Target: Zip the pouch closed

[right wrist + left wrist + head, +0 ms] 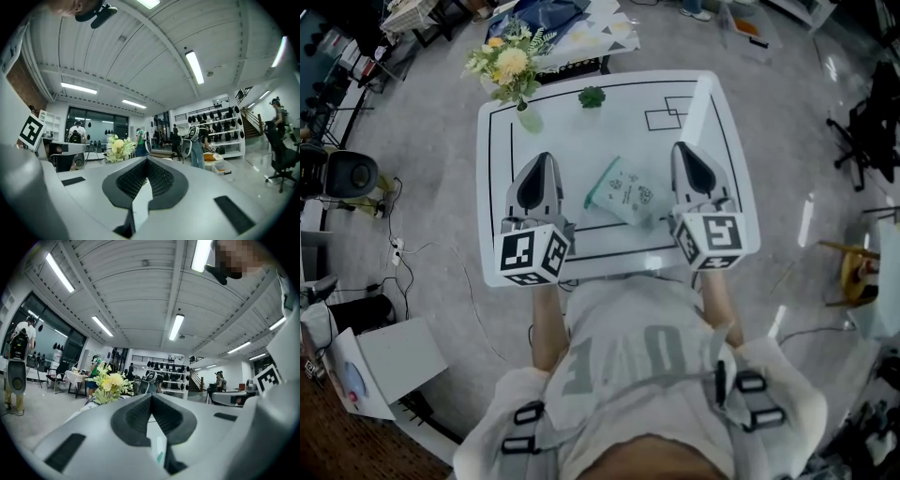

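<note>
The pouch [623,192] lies on the table [492,187], about midway across it and nearer the person's edge than the far one. To the pouch's left, a little apart from it, is the left gripper [542,159]. Just beside the pouch on its right is the right gripper [682,150]. Both point away from the person [637,375], who stands before the pouch at the near edge. Behind the pouch, by the far edge, sits a small plant [592,97]. Behind and to the left, at the far left corner, stands a vase of flowers [511,70]. Well right of the pouch, off the table, is a chair [867,131]. Well to its left and nearer the person, a box [389,361] sits on the floor.
</note>
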The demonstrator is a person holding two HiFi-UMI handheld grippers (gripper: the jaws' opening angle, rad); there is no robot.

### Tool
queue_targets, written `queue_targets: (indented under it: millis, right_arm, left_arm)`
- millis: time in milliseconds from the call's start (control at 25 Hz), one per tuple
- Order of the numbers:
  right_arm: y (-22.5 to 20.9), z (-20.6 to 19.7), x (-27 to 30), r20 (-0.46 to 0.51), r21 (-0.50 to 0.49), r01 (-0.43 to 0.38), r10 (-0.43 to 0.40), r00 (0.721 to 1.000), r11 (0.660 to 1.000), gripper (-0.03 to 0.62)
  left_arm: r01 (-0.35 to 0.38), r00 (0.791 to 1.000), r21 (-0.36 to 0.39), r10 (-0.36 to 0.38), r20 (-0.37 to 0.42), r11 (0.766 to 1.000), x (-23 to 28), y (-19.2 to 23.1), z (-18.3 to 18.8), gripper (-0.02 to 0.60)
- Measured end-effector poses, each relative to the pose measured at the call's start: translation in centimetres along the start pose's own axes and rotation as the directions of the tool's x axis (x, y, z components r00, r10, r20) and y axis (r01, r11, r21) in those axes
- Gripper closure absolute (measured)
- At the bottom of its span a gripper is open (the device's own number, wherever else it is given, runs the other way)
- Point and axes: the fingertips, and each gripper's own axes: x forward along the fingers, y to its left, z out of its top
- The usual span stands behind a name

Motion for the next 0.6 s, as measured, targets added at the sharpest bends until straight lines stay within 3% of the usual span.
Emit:
queue_targets:
  millis: [600]
  right_arm:
    - [-1.0, -0.8, -1.1, -0.03, 0.033, 0.03, -0.029, 0.999, 0.999, 0.588]
  left_arm:
    - [0.048, 0.999, 0.002, -0.048, -0.02, 0.999, 0.6, -1.7, -0.6, 0.575]
